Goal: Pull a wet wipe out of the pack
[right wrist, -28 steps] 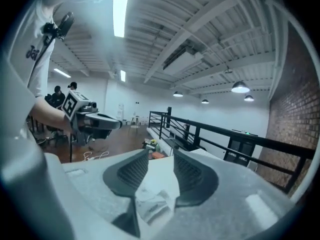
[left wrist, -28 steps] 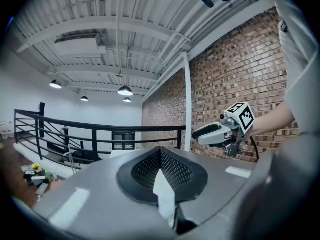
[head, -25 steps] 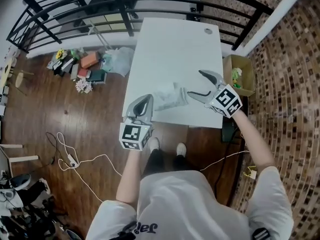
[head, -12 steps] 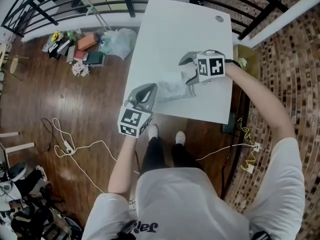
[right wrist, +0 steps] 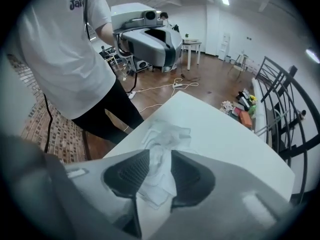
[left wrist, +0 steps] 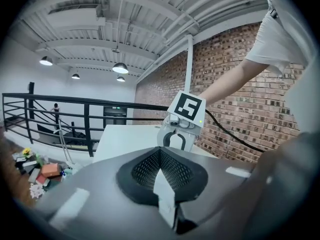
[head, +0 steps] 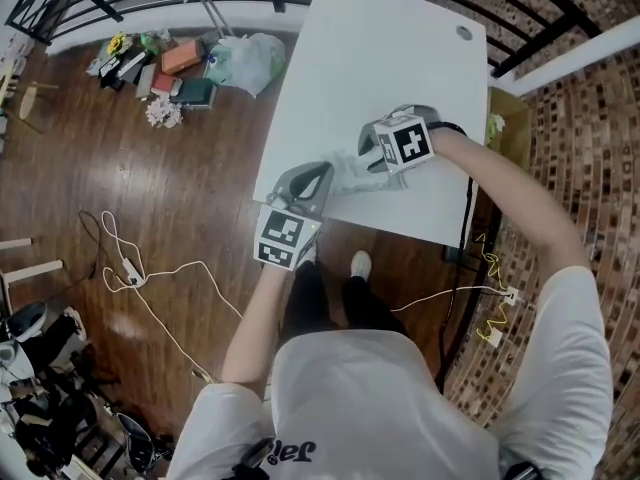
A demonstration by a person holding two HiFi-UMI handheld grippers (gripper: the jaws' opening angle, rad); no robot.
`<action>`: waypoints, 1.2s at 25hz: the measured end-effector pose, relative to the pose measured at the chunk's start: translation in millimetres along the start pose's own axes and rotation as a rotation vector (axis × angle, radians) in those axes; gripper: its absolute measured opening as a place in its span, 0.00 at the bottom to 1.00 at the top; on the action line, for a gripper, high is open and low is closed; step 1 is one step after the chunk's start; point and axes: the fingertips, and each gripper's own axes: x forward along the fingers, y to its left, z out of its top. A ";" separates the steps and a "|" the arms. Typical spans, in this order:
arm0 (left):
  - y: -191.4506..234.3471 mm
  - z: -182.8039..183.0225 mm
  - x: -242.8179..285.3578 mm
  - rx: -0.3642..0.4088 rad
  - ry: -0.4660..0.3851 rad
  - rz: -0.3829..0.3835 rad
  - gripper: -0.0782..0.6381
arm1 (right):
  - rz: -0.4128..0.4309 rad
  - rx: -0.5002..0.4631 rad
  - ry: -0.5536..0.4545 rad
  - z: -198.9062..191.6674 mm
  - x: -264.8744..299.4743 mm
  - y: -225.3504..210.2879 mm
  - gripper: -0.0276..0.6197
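The bench (head: 400,58) is a white rectangular top beside a black railing (head: 90,13). The pack (head: 345,176) lies near the bench edge closest to the person, between the two grippers.

Right gripper (head: 368,160): it points steeply down onto the pack, with its marker cube uppermost in the head view. In the right gripper view, the right gripper (right wrist: 160,156) has its jaws closing. A crumpled wet wipe (right wrist: 159,170) rises from the pack (right wrist: 170,133) into the narrow gap, and both pads meet it. The pack rests flat on the bench (right wrist: 235,139).

Left gripper (head: 322,173): it is held close to level at the near-left corner of the bench. In the head view its tips appear just beside the left end of the pack. In the left gripper view, the left gripper (left wrist: 161,156) has its jaws closed on a thin white strip (left wrist: 165,196) that stands between the pads. The views do not show whether this strip belongs to the pack. The right gripper (left wrist: 178,140) appears directly beyond the jaws, above the bench (left wrist: 125,139).
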 end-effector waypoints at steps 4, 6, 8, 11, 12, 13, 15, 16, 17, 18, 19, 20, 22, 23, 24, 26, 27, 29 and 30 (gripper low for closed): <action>4.1 3.3 -2.3 -0.004 -0.011 0.011 0.13 | 0.013 -0.009 0.023 0.1 10.0 3.2 0.11; 5.1 3.4 -2.6 -0.002 -0.011 0.013 0.13 | 0.007 -0.004 0.039 -2.9 12.6 3.9 0.03; 5.2 2.8 -2.6 -0.004 -0.008 0.013 0.13 | 0.002 0.003 0.046 -4.8 11.7 4.6 0.03; 3.3 1.6 -1.5 -0.009 -0.005 0.004 0.13 | -0.008 0.033 0.045 -3.9 1.6 5.5 0.03; 2.2 1.6 -1.5 -0.013 -0.006 -0.001 0.13 | -0.016 0.048 0.044 -2.4 -4.3 5.3 0.03; 0.9 2.1 -1.9 -0.017 -0.008 -0.004 0.13 | -0.026 0.060 0.039 0.4 -11.2 4.8 0.03; -1.9 3.6 -2.6 -0.020 -0.011 -0.009 0.13 | -0.048 0.067 0.028 6.7 -25.8 3.9 0.03; -3.7 4.8 -2.4 -0.020 -0.012 -0.010 0.13 | -0.059 0.062 0.029 8.3 -33.0 4.3 0.03; -6.1 6.4 -1.6 -0.018 -0.014 -0.013 0.13 | -0.071 0.056 0.033 9.0 -40.2 5.3 0.03; -9.0 8.6 -0.4 -0.017 -0.017 -0.018 0.13 | -0.084 0.050 0.037 9.5 -47.8 6.9 0.03; -11.9 11.2 0.9 -0.014 -0.020 -0.023 0.13 | -0.098 0.047 0.039 10.3 -56.2 8.1 0.03; -14.2 14.0 2.0 -0.011 -0.022 -0.029 0.13 | -0.114 0.047 0.039 11.6 -65.1 8.5 0.03; -17.7 19.1 3.1 -0.005 -0.022 -0.037 0.13 | -0.147 0.049 0.033 15.8 -83.5 7.3 0.03; -20.2 21.3 3.8 -0.001 -0.022 -0.040 0.13 | -0.163 0.050 0.027 17.9 -92.7 7.1 0.03; -23.5 23.7 4.9 0.003 -0.023 -0.043 0.13 | -0.179 0.052 0.020 19.0 -102.1 8.0 0.03; -31.4 30.6 7.0 0.007 -0.027 -0.051 0.13 | -0.212 0.053 0.013 18.6 -121.2 12.2 0.03; -35.0 34.8 7.5 0.005 -0.026 -0.056 0.13 | -0.230 0.054 0.013 17.4 -131.0 14.6 0.03; -39.8 41.8 8.8 0.010 -0.025 -0.064 0.13 | -0.269 0.062 0.009 13.9 -151.5 18.9 0.03; -40.9 45.0 10.3 0.019 -0.031 -0.066 0.13 | -0.288 0.070 0.006 11.2 -161.9 21.5 0.03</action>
